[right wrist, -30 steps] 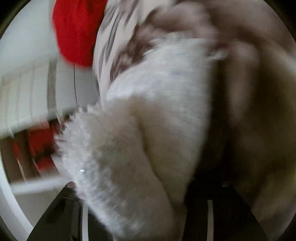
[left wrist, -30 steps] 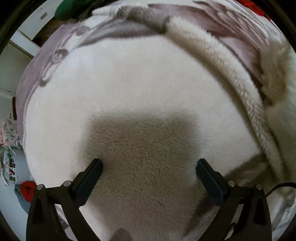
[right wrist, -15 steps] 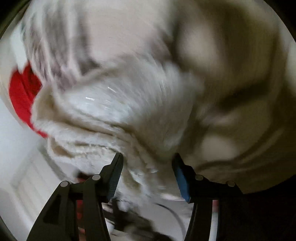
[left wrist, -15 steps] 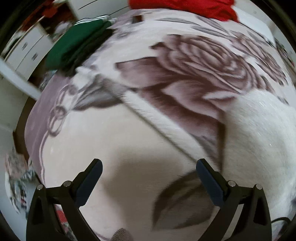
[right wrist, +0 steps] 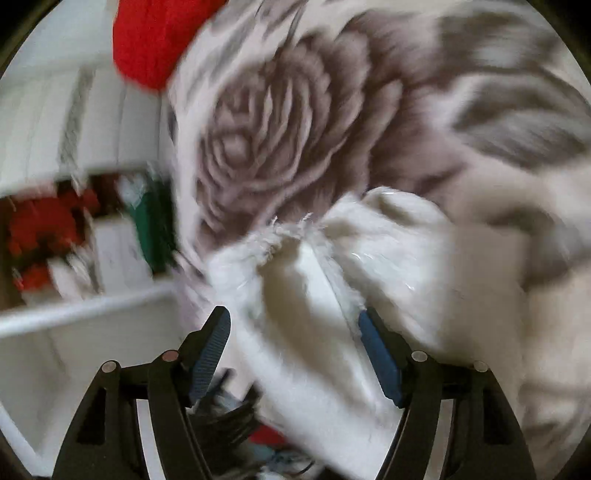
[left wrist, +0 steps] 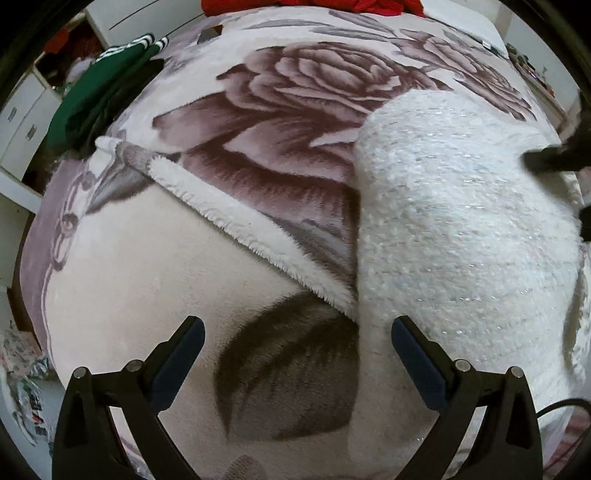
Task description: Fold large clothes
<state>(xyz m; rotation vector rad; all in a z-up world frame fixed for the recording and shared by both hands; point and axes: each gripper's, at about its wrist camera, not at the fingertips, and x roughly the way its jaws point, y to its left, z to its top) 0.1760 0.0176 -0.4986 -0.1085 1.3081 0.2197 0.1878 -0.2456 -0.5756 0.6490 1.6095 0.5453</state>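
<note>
Green garment (left wrist: 99, 92) lay far left on the rose blanket (left wrist: 280, 110), red cloth (left wrist: 314, 5) at the far edge. Left gripper (left wrist: 295, 343) was spread, nothing between its pads — it hung over the blanket's leaf print. White sweater (left wrist: 461, 221) lay right of it, on the blanket. Right gripper (right wrist: 295, 339) had just been opening — pads apart, sweater (right wrist: 332, 295) loose between them, not pinched; that view was blurred.
</note>
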